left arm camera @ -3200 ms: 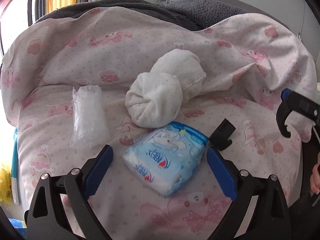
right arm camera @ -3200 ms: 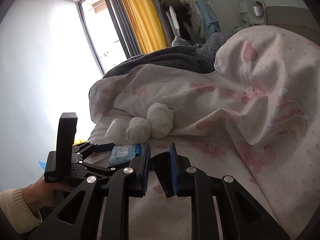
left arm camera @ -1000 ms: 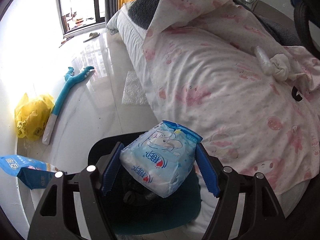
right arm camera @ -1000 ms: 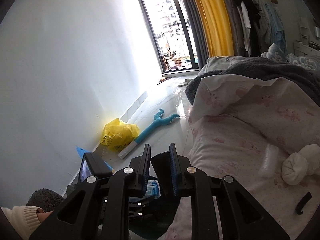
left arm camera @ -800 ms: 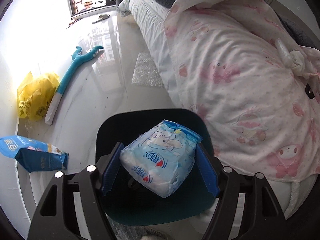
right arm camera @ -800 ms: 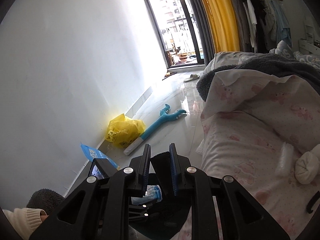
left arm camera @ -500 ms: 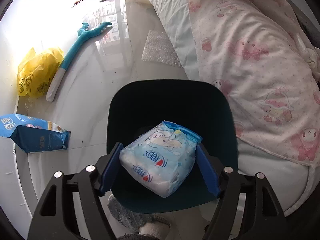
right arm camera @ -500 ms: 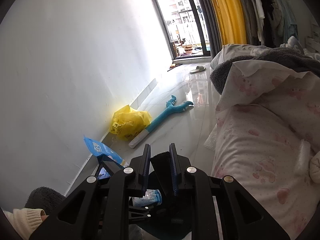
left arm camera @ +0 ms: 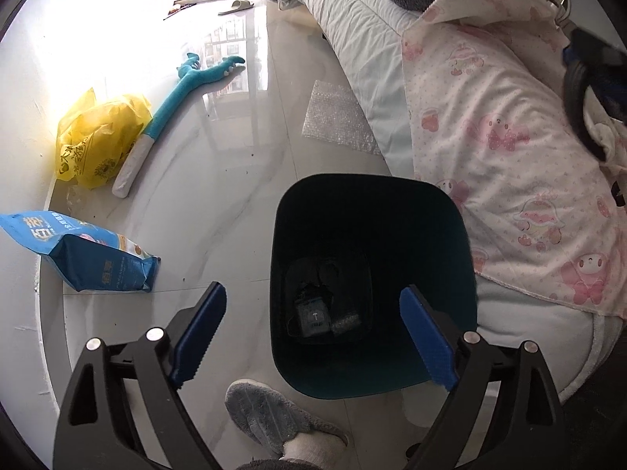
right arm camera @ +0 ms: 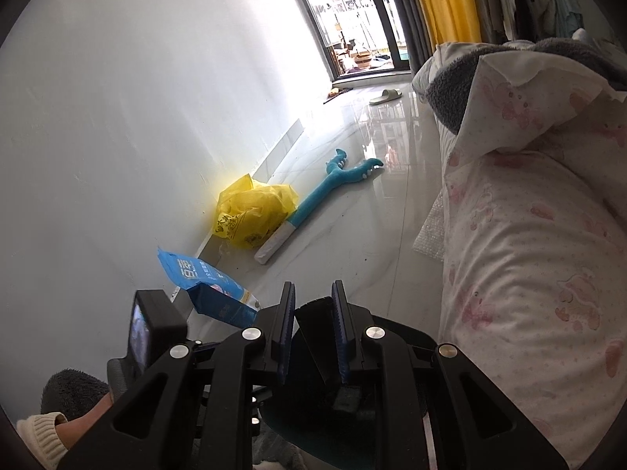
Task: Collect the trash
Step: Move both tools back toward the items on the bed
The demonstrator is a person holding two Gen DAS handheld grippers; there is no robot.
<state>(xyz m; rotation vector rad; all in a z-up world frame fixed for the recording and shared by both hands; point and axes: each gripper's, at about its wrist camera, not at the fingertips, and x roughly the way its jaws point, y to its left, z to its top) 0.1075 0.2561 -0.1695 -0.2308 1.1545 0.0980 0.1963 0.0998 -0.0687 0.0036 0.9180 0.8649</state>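
My left gripper (left arm camera: pixel 312 294) hangs over the dark teal bin (left arm camera: pixel 372 385) on the floor, pointing steeply down into it. Its jaws are opening and nothing is between the blue pads (left arm camera: pixel 200 333). Dark and grey items (left arm camera: pixel 313 315) lie at the bin's bottom; I cannot tell if the blue wipes pack is among them. My right gripper (right arm camera: pixel 313 293) is shut on a flat black piece (right arm camera: pixel 315 323) and sits just above the bin (right arm camera: pixel 321 452).
A bed with a pink-print cover (left arm camera: pixel 509 149) borders the bin on the right. On the floor lie a blue bag (left arm camera: pixel 82 254), a yellow plastic bag (left arm camera: pixel 98 141), a teal toy (left arm camera: pixel 176 94) and bubble wrap (left arm camera: pixel 337 117). A slippered foot (left arm camera: pixel 270 415) stands by the bin.
The blue wipes pack has left my left gripper, whose jaws have spread wide. Both grippers have shifted further over the bin and a little lower.
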